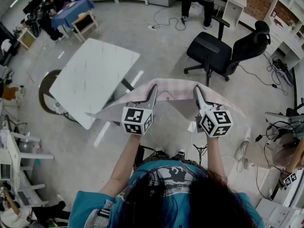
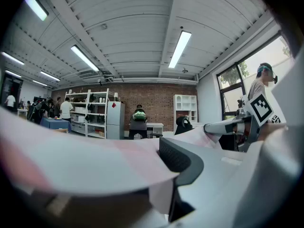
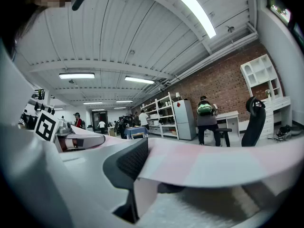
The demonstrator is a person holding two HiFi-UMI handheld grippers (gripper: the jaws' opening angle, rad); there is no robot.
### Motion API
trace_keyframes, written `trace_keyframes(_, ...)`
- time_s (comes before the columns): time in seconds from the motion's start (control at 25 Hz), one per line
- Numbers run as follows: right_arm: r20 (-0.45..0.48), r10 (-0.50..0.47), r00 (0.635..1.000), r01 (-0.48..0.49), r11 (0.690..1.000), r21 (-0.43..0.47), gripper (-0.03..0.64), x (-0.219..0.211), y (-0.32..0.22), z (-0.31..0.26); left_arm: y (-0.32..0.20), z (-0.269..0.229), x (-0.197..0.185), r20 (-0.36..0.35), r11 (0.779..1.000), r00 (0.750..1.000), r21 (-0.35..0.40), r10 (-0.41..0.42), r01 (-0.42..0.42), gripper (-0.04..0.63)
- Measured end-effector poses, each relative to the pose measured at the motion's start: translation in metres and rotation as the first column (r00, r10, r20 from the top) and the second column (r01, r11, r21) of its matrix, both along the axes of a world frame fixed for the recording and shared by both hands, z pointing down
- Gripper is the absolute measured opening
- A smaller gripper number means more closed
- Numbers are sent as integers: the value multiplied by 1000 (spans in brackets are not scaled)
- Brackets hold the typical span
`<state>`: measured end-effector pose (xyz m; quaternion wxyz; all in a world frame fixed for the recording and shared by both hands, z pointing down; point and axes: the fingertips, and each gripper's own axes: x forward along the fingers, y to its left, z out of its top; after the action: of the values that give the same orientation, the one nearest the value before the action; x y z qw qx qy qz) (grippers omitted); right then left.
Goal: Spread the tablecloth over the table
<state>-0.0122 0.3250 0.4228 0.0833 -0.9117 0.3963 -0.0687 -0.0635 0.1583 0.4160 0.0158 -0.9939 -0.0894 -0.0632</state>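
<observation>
left tongs, right tongs — pinching tablecloth, table beyond

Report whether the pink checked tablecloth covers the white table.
Not spread: left gripper and right gripper hold the tablecloth aloft, off the table.

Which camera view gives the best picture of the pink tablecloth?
The head view: there the tablecloth hangs stretched between the left tool and the right tool, near the white table. Each gripper view shows only a blurred, pinched edge of it close up.
</observation>
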Motion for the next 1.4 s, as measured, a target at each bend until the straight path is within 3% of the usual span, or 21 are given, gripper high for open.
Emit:
trace_keyframes(0.88,33,-87,996,87,996,-15,57,-27,-70,14,-65,16,-43,29,997,997,-35,-65,66,91)
trace_keyframes(1.16,44,-154,987,156,987,-28,57,-3,-101,15,-90,20,-30,45,989,991,-63,-129,131,92)
trace_keyframes(1.4,62,-221,973,223,975,-19,57,45,-122,27,-106,31,8,60,979,980,-60,-192,195,92)
